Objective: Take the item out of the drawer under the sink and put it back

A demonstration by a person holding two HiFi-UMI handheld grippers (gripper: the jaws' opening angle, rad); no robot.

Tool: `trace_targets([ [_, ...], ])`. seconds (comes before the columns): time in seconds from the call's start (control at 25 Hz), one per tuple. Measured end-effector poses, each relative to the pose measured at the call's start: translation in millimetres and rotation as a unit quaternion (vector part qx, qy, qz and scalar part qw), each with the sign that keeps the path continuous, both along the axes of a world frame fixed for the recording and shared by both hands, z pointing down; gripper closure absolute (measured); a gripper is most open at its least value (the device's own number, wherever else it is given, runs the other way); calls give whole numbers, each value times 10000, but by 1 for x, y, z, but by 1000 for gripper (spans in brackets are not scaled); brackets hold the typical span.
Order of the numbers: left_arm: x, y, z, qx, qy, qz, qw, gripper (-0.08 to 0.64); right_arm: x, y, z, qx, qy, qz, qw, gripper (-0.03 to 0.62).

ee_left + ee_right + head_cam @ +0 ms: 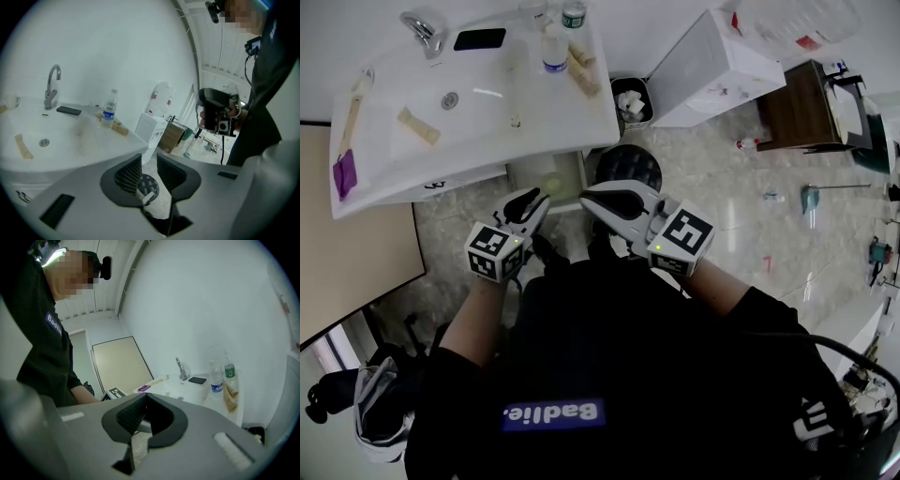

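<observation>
Below the sink's (487,103) front edge stands a white drawer compartment (546,169) with a pale round item (551,185) in it. My left gripper (534,202) hovers just in front of it, tips pointing at it. In the left gripper view the left gripper (149,157) is open, with nothing between the pads; only a black stool (148,183) shows through the gap. My right gripper (591,197) is beside it on the right, apart from the drawer. Its jaws (146,395) meet at the tips and hold nothing.
A faucet (424,30), a phone (479,38), a water bottle (554,49) and a purple-headed brush (344,173) lie on the sink top. A black round stool (628,167) and a waste bin (630,101) stand to the right, then a white cabinet (712,66).
</observation>
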State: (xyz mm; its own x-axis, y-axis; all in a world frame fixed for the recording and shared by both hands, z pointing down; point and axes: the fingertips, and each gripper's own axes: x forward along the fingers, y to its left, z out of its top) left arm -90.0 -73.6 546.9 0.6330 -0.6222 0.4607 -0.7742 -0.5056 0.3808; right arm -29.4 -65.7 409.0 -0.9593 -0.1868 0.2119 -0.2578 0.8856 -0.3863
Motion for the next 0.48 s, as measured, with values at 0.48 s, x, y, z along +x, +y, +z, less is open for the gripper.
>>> trace_targets([
  [0.48, -2, -12, 130, -1166, -707, 131, 9906, 430, 33, -19, 18, -56, 345, 333, 9988, 591],
])
